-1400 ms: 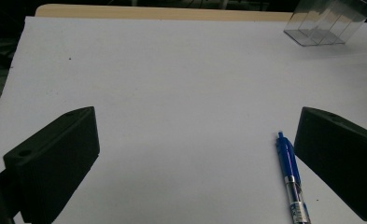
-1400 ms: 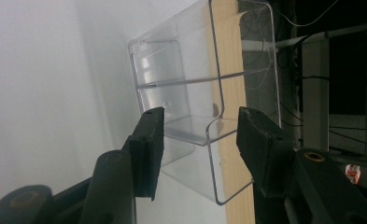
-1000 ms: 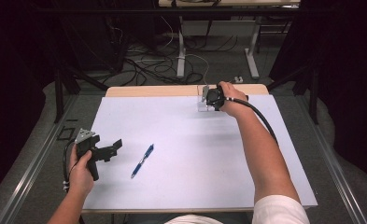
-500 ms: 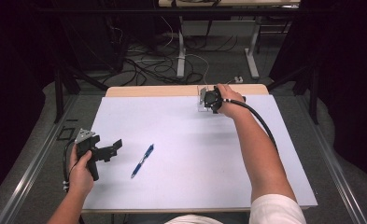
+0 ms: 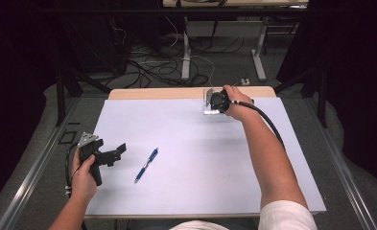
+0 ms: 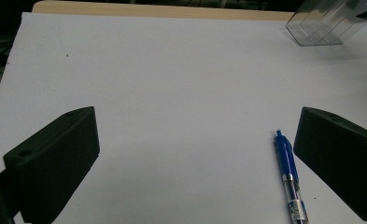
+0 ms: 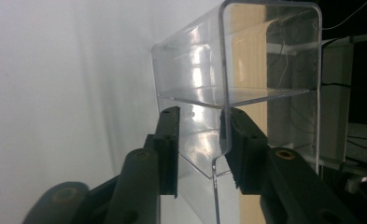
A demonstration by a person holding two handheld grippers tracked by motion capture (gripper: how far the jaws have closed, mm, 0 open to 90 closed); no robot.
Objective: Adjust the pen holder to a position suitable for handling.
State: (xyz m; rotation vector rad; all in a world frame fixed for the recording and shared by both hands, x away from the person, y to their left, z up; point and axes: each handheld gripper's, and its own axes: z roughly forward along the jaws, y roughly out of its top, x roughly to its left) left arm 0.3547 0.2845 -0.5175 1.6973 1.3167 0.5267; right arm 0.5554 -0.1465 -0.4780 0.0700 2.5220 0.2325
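Observation:
A clear plastic box point(image 5: 207, 93) with an inner divider stands at the far edge of the white table, right of centre. My right gripper point(image 5: 210, 102) is at the box. In the right gripper view its jaws have just been closing around the box point(image 7: 237, 56), and the pads of this gripper point(image 7: 197, 116) appear to press on both sides of one end. A blue pen point(image 5: 146, 165) lies near the table's front left. My left gripper point(image 5: 119, 149) is held open just left of the pen. In the left gripper view the pen point(image 6: 288, 175) lies beside the right jaw of that gripper point(image 6: 197, 116), and the box point(image 6: 328, 23) sits far off.
A white sheet point(image 5: 191, 143) covers the table, with a bare wooden strip point(image 5: 152, 93) along the far edge. Cables and table legs point(image 5: 186, 52) lie on the floor beyond. Metal rails point(image 5: 32, 167) run along both sides.

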